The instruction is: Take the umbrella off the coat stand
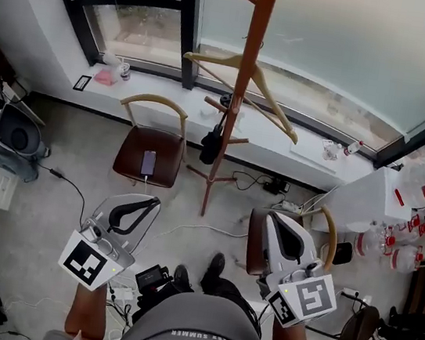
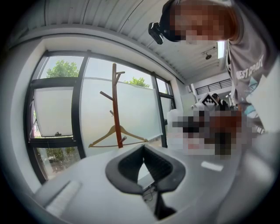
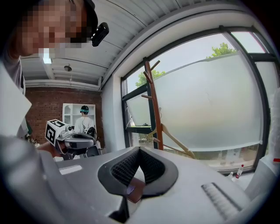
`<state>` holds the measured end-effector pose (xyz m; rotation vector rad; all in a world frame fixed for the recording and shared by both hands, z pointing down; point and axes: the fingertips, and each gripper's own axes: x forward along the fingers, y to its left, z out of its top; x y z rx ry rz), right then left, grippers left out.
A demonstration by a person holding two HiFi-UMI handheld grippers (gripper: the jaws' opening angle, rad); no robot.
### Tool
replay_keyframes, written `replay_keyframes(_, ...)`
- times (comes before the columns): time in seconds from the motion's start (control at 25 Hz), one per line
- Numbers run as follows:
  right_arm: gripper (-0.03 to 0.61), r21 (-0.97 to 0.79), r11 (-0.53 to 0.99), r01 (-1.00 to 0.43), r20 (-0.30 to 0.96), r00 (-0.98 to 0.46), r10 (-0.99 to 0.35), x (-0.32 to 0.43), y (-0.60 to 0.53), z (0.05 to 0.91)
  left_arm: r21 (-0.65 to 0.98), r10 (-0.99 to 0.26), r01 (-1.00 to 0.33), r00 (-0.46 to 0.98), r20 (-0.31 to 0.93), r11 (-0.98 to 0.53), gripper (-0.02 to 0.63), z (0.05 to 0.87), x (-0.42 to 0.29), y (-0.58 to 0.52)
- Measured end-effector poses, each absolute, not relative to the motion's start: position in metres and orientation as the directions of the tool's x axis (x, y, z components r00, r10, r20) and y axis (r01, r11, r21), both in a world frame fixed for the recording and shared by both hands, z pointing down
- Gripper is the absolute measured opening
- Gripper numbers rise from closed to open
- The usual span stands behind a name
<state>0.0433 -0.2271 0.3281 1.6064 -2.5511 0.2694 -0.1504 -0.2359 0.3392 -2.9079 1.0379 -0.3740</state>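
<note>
The wooden coat stand [image 1: 242, 90] rises in front of the window sill, well ahead of both grippers, with a brown chair [image 1: 132, 155] just to its left. The left gripper [image 1: 152, 202] and right gripper [image 1: 277, 217] are held low on either side of the person, each with its jaws closed together on nothing. A small black folded umbrella [image 1: 211, 144] hangs from a low peg on the stand's left side, below a wooden hanger [image 1: 274, 103]. Shut jaws cannot take the umbrella until they open. A sideways pull instead of a lift off the peg could tip the slender stand or knock the hanger loose, and the limp umbrella may slip from a shallow grip. A phone [image 1: 148, 162] lies on the chair seat, near where it might drop. On the white bench [image 1: 354, 201] at right stand clear bottles [image 1: 423, 191], but their contents cannot be made out.
</note>
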Motion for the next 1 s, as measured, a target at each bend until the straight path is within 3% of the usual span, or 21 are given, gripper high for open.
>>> replay_keyframes(1.0, 0.000, -0.145, 0.592, -0.793, 0.165, -0.610, -0.775, 0.112, -0.321, 0.354, -0.102, -0.746, -0.754, 0.605, 0.279, -0.649, 0.002, 0.367, -0.078, -0.297)
